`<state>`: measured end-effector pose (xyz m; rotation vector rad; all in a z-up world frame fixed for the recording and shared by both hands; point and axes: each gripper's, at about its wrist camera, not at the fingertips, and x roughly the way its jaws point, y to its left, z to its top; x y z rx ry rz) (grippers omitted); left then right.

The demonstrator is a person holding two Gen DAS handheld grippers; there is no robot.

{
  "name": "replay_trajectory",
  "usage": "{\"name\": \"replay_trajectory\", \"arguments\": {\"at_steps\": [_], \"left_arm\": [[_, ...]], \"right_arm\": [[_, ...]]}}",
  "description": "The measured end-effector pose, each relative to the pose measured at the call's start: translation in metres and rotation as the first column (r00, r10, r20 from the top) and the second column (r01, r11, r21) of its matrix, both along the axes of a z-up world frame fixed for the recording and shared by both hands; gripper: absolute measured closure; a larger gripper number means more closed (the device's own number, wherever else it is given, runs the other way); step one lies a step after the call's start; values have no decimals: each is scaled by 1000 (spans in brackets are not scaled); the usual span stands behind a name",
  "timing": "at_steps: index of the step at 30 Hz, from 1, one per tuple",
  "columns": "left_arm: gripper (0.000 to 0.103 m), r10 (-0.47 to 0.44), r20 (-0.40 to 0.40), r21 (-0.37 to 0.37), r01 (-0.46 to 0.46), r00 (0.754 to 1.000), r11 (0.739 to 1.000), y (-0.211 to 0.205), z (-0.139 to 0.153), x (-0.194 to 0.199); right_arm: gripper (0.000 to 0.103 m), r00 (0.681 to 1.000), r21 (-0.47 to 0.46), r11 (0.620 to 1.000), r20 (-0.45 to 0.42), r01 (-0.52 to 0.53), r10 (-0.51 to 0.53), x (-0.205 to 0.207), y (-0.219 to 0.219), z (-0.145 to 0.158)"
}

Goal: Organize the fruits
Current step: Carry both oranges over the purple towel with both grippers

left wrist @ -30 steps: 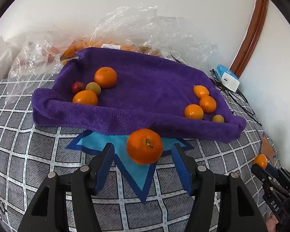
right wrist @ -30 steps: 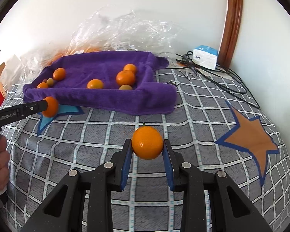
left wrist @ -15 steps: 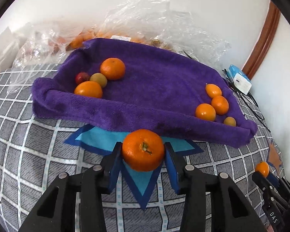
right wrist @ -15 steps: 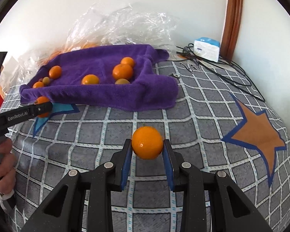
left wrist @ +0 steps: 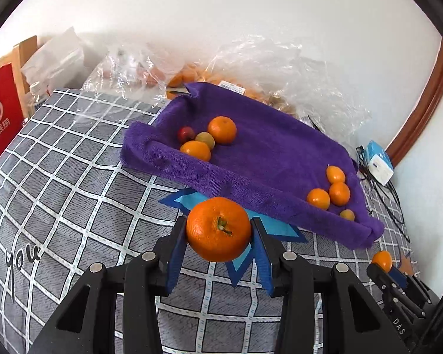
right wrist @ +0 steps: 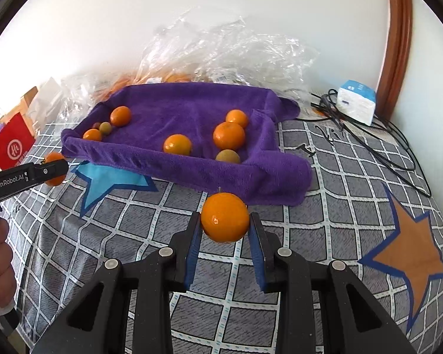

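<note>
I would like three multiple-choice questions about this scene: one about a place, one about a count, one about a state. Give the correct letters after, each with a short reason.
1. Where does the blue star lie?
A. on the bedspread, partly under the towel's near edge
B. inside the towel
C. beside the white box

2. How many fruits lie in the purple towel?
A. four
B. eight
C. twelve

3. What is the state of the left gripper?
A. open and empty
B. shut on an orange
C. shut on the towel

Answers:
1. A: in both views the star's points reach out from under the towel's near fold.
2. B: four sit at the left end and four at the right end.
3. B: its blue pads press both sides of the orange, which is held clear of the bedspread.
</note>
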<state>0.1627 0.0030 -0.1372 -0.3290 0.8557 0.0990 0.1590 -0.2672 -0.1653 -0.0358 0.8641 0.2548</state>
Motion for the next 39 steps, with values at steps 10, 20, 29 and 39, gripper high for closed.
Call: {"name": "replay_trajectory", "arguments": {"at_steps": [10, 20, 29, 39], "left_arm": [[63, 42, 17, 7, -42, 999, 999, 4, 20, -14], [63, -23, 66, -3, 23, 998, 1000, 36, 45, -22], [63, -142, 91, -48, 147, 986, 988, 81, 52, -11], [63, -212, 99, -45, 217, 972, 975, 113, 60, 10]], "right_arm": [[72, 999, 21, 999, -25, -32, 32, 8, 4, 10], [72, 999, 15, 999, 25, 45, -45, 0, 24, 41], [72, 982, 1, 982, 5, 189, -189, -23, 46, 57], [72, 972, 3, 972, 4, 234, -234, -33, 76, 74]]}}
